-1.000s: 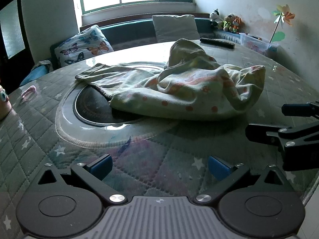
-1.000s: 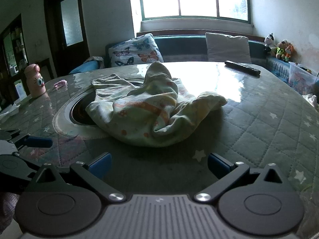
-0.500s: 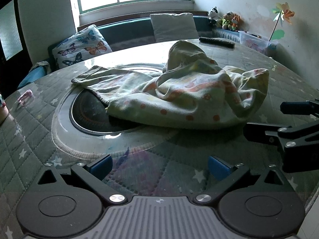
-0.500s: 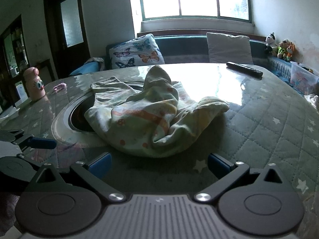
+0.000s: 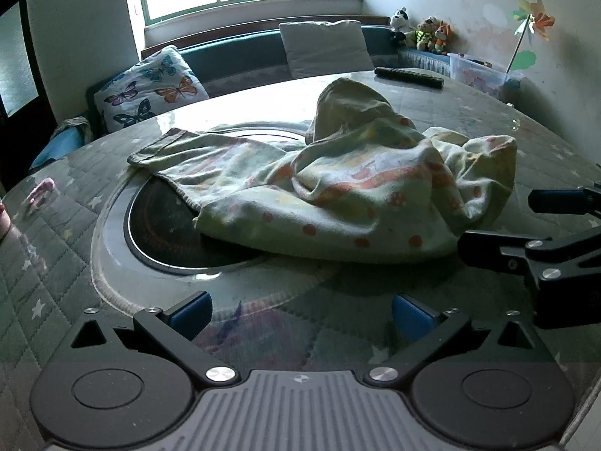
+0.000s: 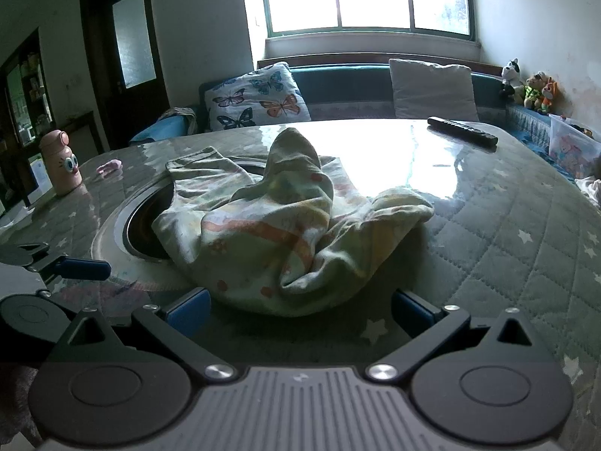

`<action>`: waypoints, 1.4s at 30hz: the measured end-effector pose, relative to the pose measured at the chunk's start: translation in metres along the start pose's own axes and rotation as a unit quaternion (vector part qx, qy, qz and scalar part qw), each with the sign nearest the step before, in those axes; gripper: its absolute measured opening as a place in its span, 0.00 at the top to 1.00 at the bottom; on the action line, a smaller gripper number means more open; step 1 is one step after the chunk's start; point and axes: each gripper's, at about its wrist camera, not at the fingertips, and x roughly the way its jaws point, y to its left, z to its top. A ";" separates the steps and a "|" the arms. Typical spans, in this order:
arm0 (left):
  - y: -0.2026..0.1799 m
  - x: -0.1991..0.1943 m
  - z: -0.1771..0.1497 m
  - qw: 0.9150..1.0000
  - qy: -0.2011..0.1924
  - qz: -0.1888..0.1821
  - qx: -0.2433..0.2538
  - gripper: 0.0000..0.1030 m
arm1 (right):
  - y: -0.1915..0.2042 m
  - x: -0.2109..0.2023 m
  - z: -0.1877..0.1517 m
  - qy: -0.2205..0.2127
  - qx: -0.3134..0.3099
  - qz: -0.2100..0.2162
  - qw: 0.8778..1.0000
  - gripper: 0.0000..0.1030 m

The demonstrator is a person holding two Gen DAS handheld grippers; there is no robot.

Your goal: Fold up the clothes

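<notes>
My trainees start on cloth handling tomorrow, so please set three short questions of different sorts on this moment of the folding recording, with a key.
1. True or false: the right gripper is shut on the garment.
2. Which lies at the far edge of the table? A) the remote control B) the pink bottle C) the butterfly pillow
3. Fill in: the garment lies in a crumpled heap, partly over the dark round ____ in the tabletop.

Key
1. False: both the right and the left gripper are open, short of the cloth.
2. A
3. recess
</notes>
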 end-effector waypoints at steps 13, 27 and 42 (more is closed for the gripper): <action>0.003 0.005 0.013 1.000 -0.002 0.005 0.005 0.00 | -0.004 0.006 0.013 -0.006 0.004 0.003 1.000 0.00; 0.018 0.007 0.036 1.000 -0.021 0.022 0.004 0.00 | -0.013 0.020 0.045 -0.023 -0.009 0.011 1.000 0.00; 0.056 0.017 0.055 0.998 -0.025 0.056 -0.034 0.00 | -0.018 0.081 0.101 -0.020 -0.046 0.031 0.998 0.21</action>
